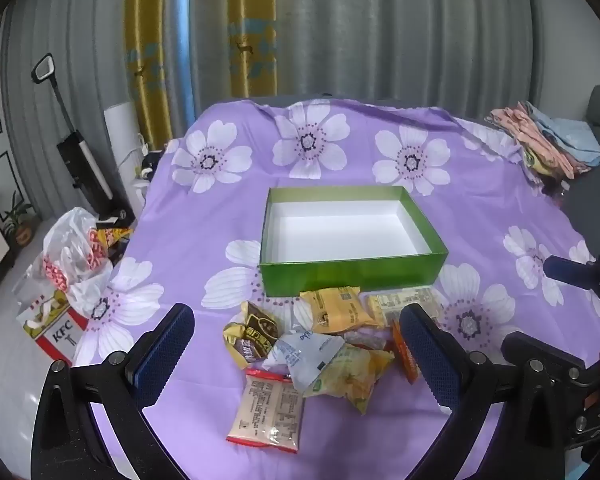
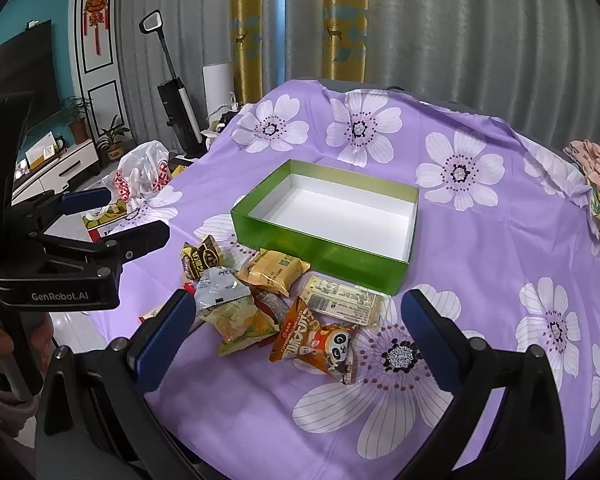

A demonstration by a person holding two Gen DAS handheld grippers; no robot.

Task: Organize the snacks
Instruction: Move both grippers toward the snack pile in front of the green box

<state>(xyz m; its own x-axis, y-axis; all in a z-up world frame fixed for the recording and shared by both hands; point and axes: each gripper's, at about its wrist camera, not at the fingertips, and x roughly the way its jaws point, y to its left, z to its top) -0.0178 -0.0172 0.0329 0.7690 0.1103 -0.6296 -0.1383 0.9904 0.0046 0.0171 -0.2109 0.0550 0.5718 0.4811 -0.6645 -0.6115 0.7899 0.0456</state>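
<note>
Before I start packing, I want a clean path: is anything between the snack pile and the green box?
Nothing visible. The snack pile lies right against the near wall of the open, empty green box.

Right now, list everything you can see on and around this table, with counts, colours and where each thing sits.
box: one, green outside, white inside, empty, mid-table.
snack packets: about eight, yellow, orange, brown, white, piled just in front of the box.
panda packet: one, orange, nearest edge of the pile.
tablecloth: one, purple with white flowers, covering the table.
folded cloths: a stack, pink and blue, far right corner.
plastic bag: one, white and red, on the floor at left.
KFC box: one, beside the bag.
vacuum: one, black, by the curtains.
left gripper: open, empty.
right gripper: open, empty.
</note>
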